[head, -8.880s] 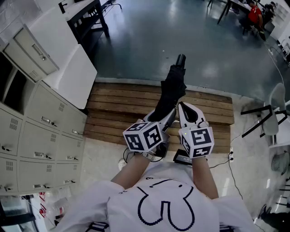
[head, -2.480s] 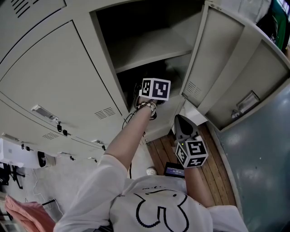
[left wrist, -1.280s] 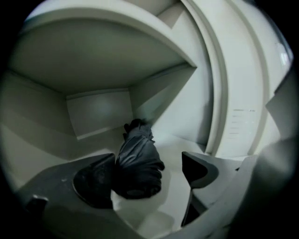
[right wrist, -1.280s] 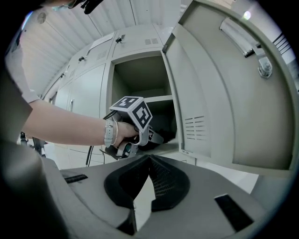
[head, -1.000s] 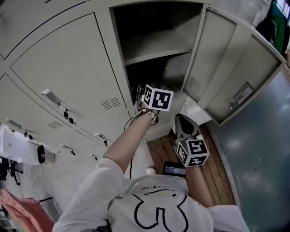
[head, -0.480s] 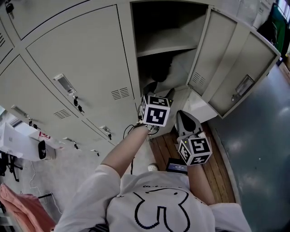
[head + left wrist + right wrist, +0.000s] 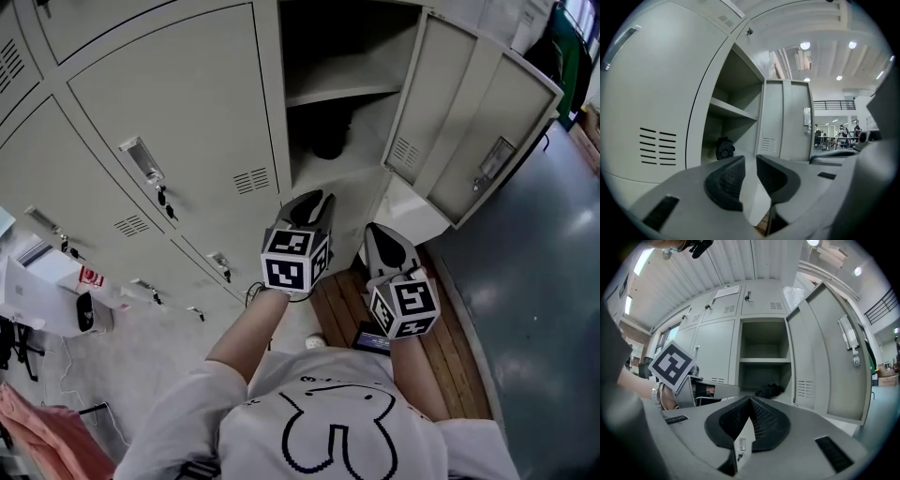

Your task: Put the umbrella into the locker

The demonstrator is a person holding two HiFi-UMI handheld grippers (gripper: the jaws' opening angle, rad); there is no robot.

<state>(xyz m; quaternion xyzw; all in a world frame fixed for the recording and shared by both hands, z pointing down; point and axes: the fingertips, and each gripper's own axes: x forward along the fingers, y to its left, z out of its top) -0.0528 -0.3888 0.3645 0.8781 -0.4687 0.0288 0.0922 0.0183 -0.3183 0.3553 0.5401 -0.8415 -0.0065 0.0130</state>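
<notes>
One right gripper points level toward locker.

Locker: pale grey-beige; umbrella: black. Left gripper and right gripper: pale grey, their cubes patterned with black-and-white square markers. Planks: brown; shirt: white with a dark line drawing.

Bright, even indoor light — round ceiling lamps glow overhead. The locker is dim inside; both gripper views bend strongly toward black, rounded edges.
</notes>
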